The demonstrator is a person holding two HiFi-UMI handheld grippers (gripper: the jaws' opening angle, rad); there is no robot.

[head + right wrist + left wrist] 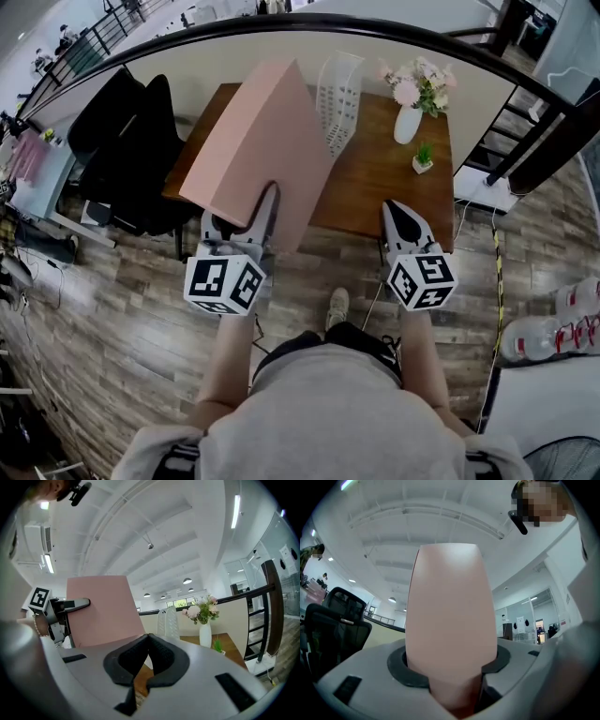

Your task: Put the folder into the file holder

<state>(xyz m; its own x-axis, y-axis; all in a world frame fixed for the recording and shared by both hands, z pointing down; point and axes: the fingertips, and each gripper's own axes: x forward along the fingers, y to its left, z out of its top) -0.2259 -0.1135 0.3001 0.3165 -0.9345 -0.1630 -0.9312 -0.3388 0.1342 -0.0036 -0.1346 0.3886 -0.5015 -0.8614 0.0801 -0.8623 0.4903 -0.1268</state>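
Folder [258, 150] pinched in the left gripper [255, 220], over the table's [375, 178] near edge.
Carry it to the file holder [339, 98] at one o'clock, then slot it from above; right gripper [403, 220] is pressed together, empty.

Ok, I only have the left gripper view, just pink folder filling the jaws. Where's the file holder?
Observer: The white file holder stands on the wooden table, just beyond the folder's top edge in the head view.
Operator: Is the right gripper helping hold it?
Observer: No, the right gripper is shut, empty, and clear of the folder.
Operator: Anything else on the table?
Observer: A white vase of flowers and a small potted plant, right of the holder.
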